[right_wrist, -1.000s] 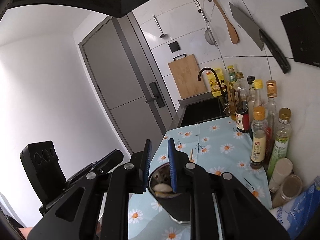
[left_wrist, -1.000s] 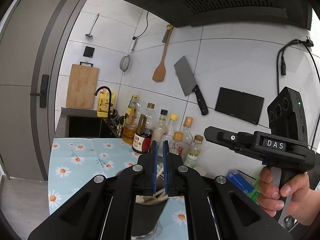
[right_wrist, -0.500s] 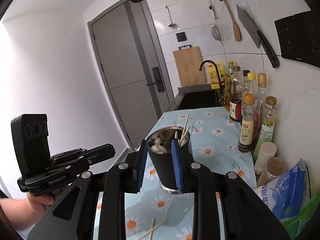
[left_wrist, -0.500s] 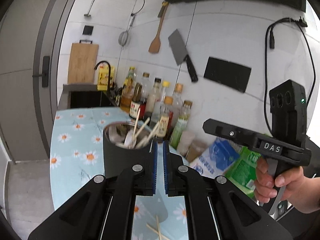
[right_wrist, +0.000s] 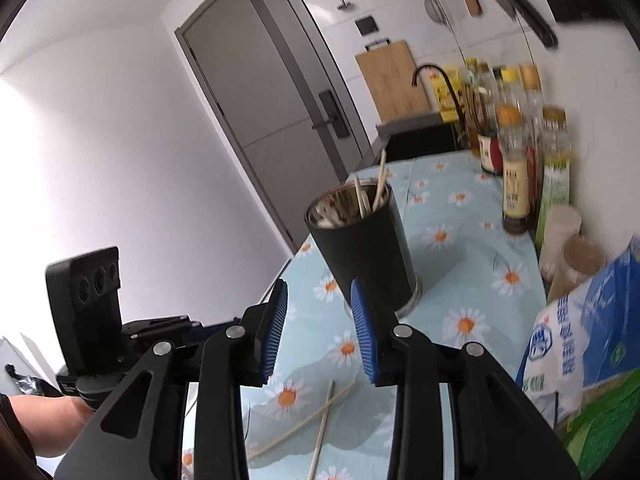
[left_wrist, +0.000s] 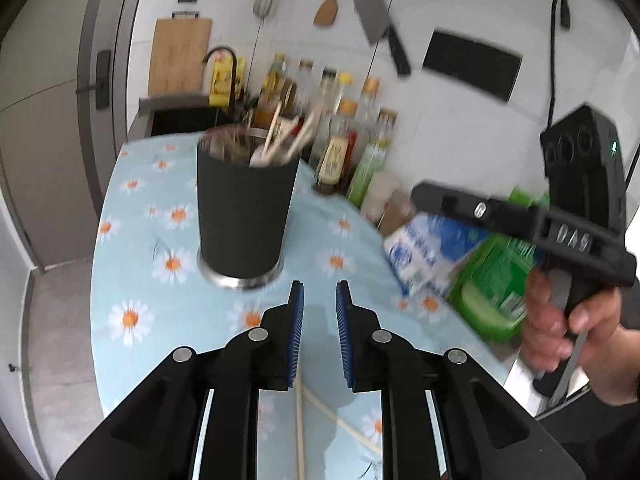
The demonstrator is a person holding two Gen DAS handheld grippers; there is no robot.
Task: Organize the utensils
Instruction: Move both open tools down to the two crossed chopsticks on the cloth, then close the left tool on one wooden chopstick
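A black utensil holder (left_wrist: pixel 246 216) with chopsticks and a spoon in it stands on the daisy tablecloth (left_wrist: pixel 152 184). Two loose chopsticks (right_wrist: pixel 320 412) lie crossed on the cloth, nearer than the holder. My left gripper (left_wrist: pixel 320 296) hangs just in front of the holder's base; its jaws are opening and nothing is between them. One loose chopstick (left_wrist: pixel 298 420) runs under its fingers. My right gripper (right_wrist: pixel 320 292) hovers over the cloth beside the holder, above the loose chopsticks. Its jaws are also opening and hold nothing.
Sauce and oil bottles (left_wrist: pixel 340 148) line the tiled wall behind the holder. A blue bag (left_wrist: pixel 432 248) and a green bag (left_wrist: pixel 496 292) lie at the right. The sink (left_wrist: pixel 180 120) is at the far end. The table's left edge (left_wrist: pixel 96 280) drops to the floor.
Both grippers tipped downward and sank toward the table. Their jaws went from shut or nearly shut to parted. The holder rose in both views and the loose chopsticks came into sight.
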